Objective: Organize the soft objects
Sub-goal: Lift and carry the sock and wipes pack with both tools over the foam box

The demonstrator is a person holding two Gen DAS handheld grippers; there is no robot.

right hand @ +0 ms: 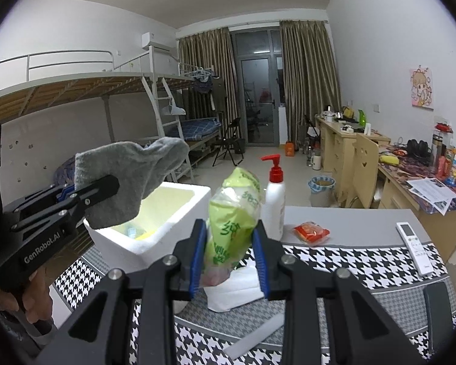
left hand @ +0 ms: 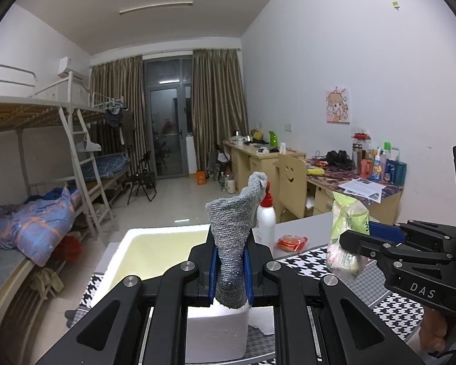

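My left gripper [left hand: 230, 269] is shut on a grey sock [left hand: 235, 231] and holds it up above the near rim of a white foam box [left hand: 155, 237]. In the right wrist view the left gripper [right hand: 85, 194] holds the sock [right hand: 127, 176] over the box [right hand: 167, 228], which has small items inside. My right gripper [right hand: 230, 258] is shut on a green plastic tissue pack [right hand: 232, 219], lifted above the houndstooth table mat [right hand: 349, 261]. The pack [left hand: 348, 228] and right gripper [left hand: 358, 240] also show in the left wrist view.
A white pump bottle [right hand: 273, 203], a red snack packet [right hand: 311, 232] and a white remote [right hand: 415, 248] lie on the grey table. White folded cloth [right hand: 237, 292] lies under the right gripper. Bunk beds stand left, desks and a chair [right hand: 364, 167] right.
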